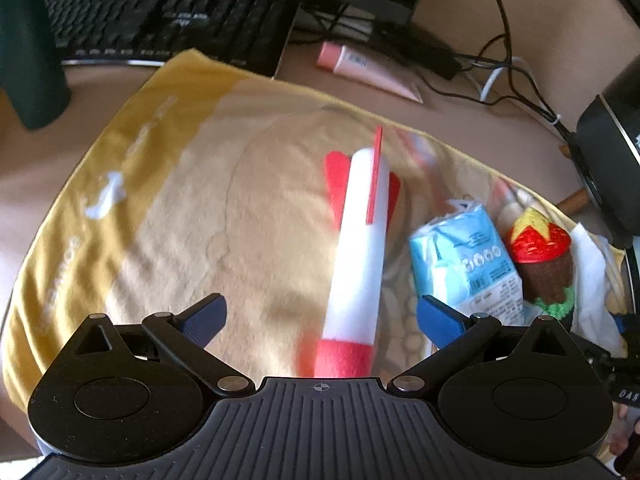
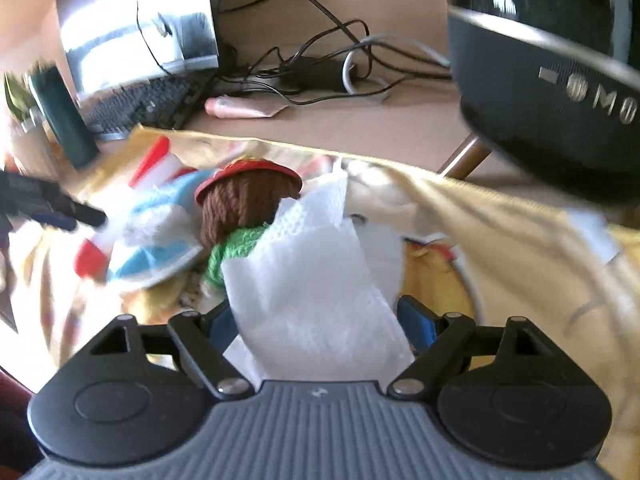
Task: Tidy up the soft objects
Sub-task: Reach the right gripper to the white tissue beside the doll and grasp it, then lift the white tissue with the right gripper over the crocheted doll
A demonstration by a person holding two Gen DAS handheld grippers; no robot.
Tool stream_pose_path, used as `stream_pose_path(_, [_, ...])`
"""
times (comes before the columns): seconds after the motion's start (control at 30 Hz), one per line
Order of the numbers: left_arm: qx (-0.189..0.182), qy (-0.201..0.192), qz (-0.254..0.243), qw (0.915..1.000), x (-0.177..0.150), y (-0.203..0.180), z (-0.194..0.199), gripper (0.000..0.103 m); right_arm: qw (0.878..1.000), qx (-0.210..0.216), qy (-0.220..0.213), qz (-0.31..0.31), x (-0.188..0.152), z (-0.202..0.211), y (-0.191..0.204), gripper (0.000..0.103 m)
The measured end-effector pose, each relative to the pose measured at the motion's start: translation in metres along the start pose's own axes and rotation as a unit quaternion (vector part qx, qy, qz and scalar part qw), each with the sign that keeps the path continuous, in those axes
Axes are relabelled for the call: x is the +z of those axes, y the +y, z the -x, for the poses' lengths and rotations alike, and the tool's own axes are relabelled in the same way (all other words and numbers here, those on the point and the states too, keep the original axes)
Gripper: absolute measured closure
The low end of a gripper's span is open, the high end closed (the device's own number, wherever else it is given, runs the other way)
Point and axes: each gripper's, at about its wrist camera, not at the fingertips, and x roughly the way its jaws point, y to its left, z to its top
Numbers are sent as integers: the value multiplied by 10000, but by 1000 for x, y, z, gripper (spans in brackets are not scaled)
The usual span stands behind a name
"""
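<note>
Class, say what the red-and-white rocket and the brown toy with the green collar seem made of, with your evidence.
Rocket: probably foam, matte, with smooth unshiny sides and thin flat red fins. Brown toy: knitted or crocheted yarn, with visible strands and ribbed stitches.

The foam rocket's nose disappears behind the gripper body; the tissue pack is motion-blurred.

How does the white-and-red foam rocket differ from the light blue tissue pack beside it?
The white-and-red foam rocket is a long slim cylinder with red fins; the light blue tissue pack is short, blocky and printed. The rocket lies between the left gripper's open fingers; the pack lies outside them, touching the knitted strawberry toy. Both rest on the yellow cloth.
</note>
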Motion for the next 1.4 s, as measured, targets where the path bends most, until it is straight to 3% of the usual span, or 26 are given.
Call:
stream_pose_path(0.03, [-9, 11, -27, 10000, -2, 0, 0, 0, 9998, 168, 21, -111, -1, 0, -2, 36])
stream_pose_path(0.07, [-18, 22, -55, 10000, -3, 1, 1, 0, 9992, 336, 42, -222, -2, 0, -4, 55])
stream_pose_path(0.13, [-40, 19, -105, 9999, -6, 1, 3, 0, 9974, 522, 40, -491, -3, 2, -9, 67])
stream_pose_path(0.17, [-96, -6, -154, 9998, -5, -2, 4, 0, 9964, 547, 23, -641, -5, 3, -12, 80])
stream_pose_path(0.3, [-965, -182, -699, 9927, -1, -40, 18, 0, 9900, 363, -171, -1353, -15, 17, -29, 81])
stream_pose_path(0.37, [-1366, -194, -1095, 9844, 3, -70, 20, 0, 9867, 143, -324, -1585, -22, 27, -36, 97])
stream_pose_path(0.53, [-1951, 170, -1901, 9620, 5, -146, 4, 0, 9774, -286, -644, -1992, -41, 55, -50, 97])
stream_pose_path(0.6, [-1906, 347, -2042, 9596, 1, -163, -7, 0, 9766, -422, -733, -1977, -48, 65, -49, 96])
stream_pose_path(0.7, [-1756, 616, -1877, 9644, 0, -172, -25, 0, 9760, -618, -796, -1933, -54, 72, -48, 95])
stream_pose_path(0.83, [-1678, 659, -1887, 9654, 9, -183, -46, 0, 9727, -662, -869, -2048, -56, 71, -51, 90])
stream_pose_path(0.93, [-1647, 570, -2299, 9575, 15, -199, -61, 0, 9701, -695, -923, -2133, -57, 70, -54, 86])
stream_pose_path(1.1, [-2010, 246, -3793, 9029, 7, -226, -64, 0, 9673, -735, -1043, -2193, -52, 70, -57, 86])
stream_pose_path(1.17, [-2187, 132, -4054, 8875, 3, -228, -59, 0, 9674, -742, -1107, -2154, -45, 70, -56, 86])
stream_pose_path(1.2, [-2246, 125, -4037, 8868, 4, -226, -57, 0, 9676, -740, -1142, -2129, -41, 71, -55, 89])
stream_pose_path(1.33, [-2299, 566, -3591, 9028, 1, -215, -63, 0, 9708, -571, -1301, -1932, -20, 69, -45, 91])
stream_pose_path(1.4, [-2338, 665, -3541, 9031, -6, -211, -64, 0, 9742, -296, -1402, -1746, -5, 65, -33, 91])
